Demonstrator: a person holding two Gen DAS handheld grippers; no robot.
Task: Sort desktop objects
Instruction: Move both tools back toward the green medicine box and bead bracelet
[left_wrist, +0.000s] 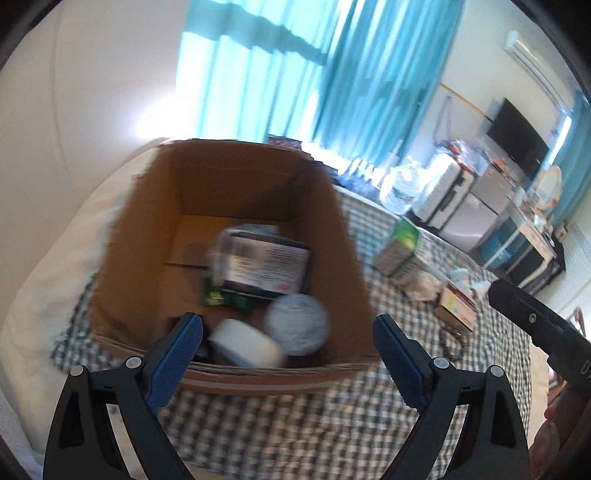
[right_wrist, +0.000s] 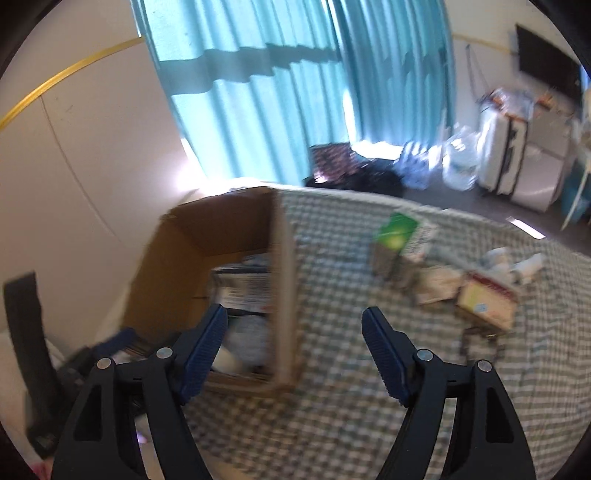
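Note:
An open cardboard box (left_wrist: 147, 229) stands on a checked cloth (left_wrist: 280, 424). Inside lie a printed carton (left_wrist: 266, 264), a green packet (left_wrist: 218, 295), a grey-blue ball (left_wrist: 297, 319) and a white oblong object (left_wrist: 247, 345). My left gripper (left_wrist: 288, 354) is open and empty above the box's near rim. My right gripper (right_wrist: 295, 350) is open and empty over the box's right wall (right_wrist: 284, 280). To the right on the cloth lie a green-topped box (right_wrist: 397, 230), a small cream box (right_wrist: 487, 302) and white packets (right_wrist: 439, 284).
Teal curtains (right_wrist: 277, 92) hang behind. Suitcases (right_wrist: 517, 162), bags and a dark pile (right_wrist: 354, 173) stand on the floor beyond the cloth's far edge. A white wall is to the left. The other gripper's black body (left_wrist: 535, 325) shows at the left view's right edge.

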